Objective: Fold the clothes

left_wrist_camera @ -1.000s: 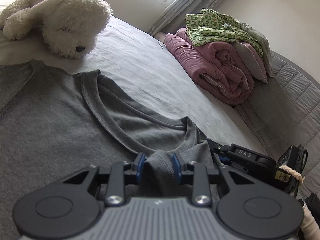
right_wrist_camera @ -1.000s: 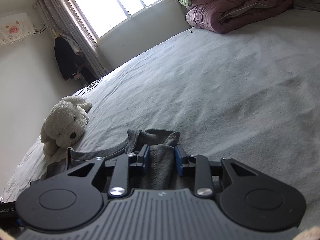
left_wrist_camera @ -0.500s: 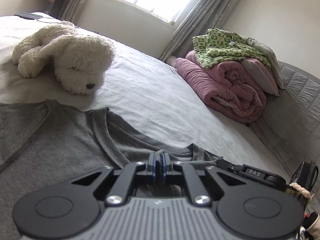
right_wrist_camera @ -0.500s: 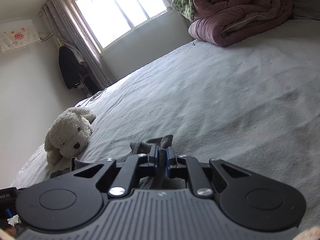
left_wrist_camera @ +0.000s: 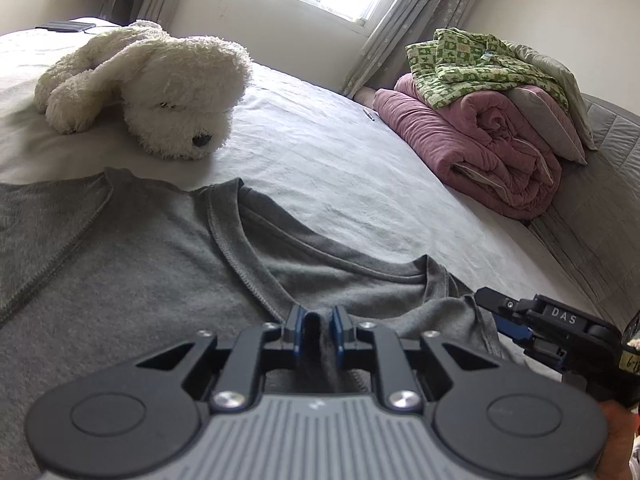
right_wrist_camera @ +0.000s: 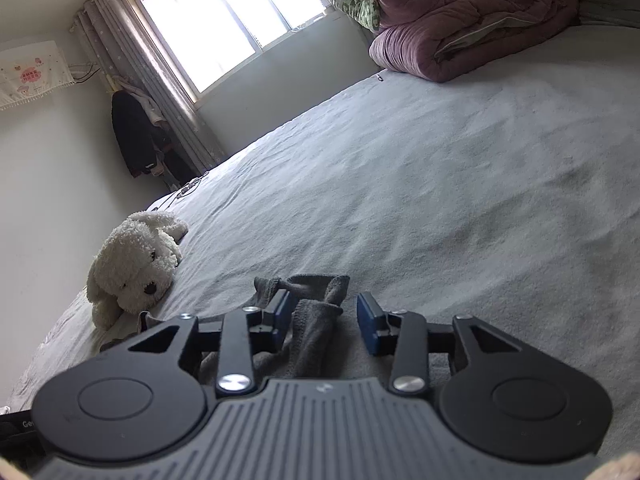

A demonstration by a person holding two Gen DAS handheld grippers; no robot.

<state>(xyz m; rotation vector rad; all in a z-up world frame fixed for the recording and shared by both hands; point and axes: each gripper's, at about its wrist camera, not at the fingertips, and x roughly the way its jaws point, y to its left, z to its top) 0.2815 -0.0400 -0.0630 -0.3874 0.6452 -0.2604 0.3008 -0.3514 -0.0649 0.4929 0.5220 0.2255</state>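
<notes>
Left wrist view, shirt: the grey T-shirt lies spread on the bed, its neckline toward the plush dog.
Left wrist view, left tool: left tool has just been opening; a dark fold of shirt stands in the narrow gap, and I cannot tell whether the pads press it.
Left wrist view, risk: if that fold slips free, the shoulder edge may flop unevenly.
Right wrist view, right tool: right tool has just been opening; jaws clearly apart, a bunched ridge of cloth between them, unpinched.
Right wrist view, risk: pulling back could snag the ridge and drag the fold crooked.
</notes>
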